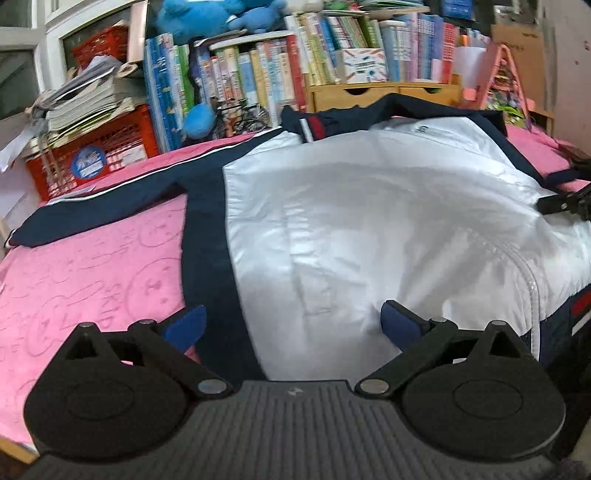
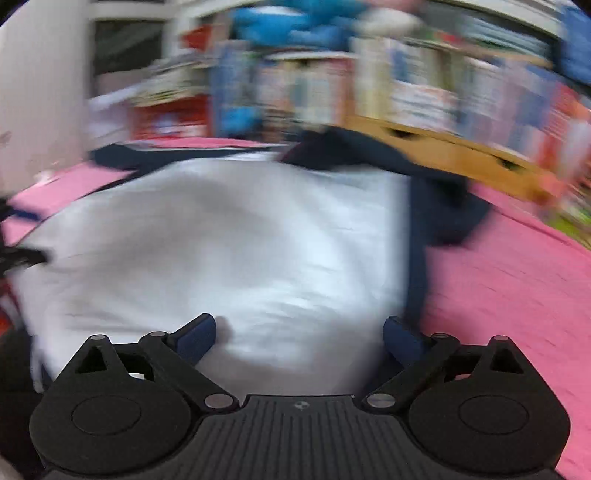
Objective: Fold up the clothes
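A white jacket with navy sleeves and trim lies spread on a pink bedspread. Its left sleeve stretches out flat to the left. My left gripper is open and empty, low over the jacket's near hem at its navy side panel. In the right wrist view, which is blurred, the jacket fills the middle, and my right gripper is open and empty over its near white part. A navy sleeve lies bunched at the right. The right gripper's tip shows in the left wrist view.
Behind the bed stand shelves of books, a wooden drawer unit, red crates with paper stacks and blue plush toys. Bare pink bedspread lies to the jacket's right.
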Available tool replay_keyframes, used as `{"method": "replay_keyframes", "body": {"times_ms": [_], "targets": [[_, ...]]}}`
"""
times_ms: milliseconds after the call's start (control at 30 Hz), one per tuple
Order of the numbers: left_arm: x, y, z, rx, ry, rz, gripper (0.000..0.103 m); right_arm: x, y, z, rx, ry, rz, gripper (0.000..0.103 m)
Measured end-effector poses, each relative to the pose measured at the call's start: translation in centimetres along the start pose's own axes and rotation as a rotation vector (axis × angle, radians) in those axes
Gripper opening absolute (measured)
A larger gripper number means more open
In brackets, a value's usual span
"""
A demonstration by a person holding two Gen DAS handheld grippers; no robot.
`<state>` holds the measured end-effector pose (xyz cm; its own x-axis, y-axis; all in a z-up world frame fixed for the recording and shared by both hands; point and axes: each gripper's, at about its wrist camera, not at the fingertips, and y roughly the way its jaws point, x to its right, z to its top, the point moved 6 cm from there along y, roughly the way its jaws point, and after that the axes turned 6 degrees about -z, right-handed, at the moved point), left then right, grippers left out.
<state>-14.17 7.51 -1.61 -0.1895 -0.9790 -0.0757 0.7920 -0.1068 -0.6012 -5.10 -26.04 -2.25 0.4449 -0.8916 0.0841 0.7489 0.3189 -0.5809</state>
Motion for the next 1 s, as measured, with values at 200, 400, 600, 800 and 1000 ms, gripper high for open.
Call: {"method": "replay_keyframes", "body": {"times_ms": [200, 400, 600, 800, 1000], "targets": [[-0.4, -0.6, 6.5, 0.143, 0.003, -0.006, 0.102, 2.9, -1.4, 1.6, 0.056, 0.035, -0.126, 0.096], [1.5, 6.5, 11.5, 0.165, -0.062, 0.067, 0.103, 1.4, 0.7, 7.7, 0.203, -0.007, -0.155, 0.100], [1.9, 12.7, 9.6, -0.001, -0.141, 0.083, 0.103, -2.6, 6.8, 13.0, 0.207, -0.258, -0.230, 0.101], [1.4, 12.8, 8.9, -0.040, -0.149, 0.065, 0.103, -6.0, 15.0, 17.8, 0.205, -0.373, -0.264, 0.101], [1.6, 12.9, 9.0, -0.043, -0.151, 0.056, 0.103, -9.0, 24.5, 20.9, 0.056, -0.457, -0.200, 0.083]]}}
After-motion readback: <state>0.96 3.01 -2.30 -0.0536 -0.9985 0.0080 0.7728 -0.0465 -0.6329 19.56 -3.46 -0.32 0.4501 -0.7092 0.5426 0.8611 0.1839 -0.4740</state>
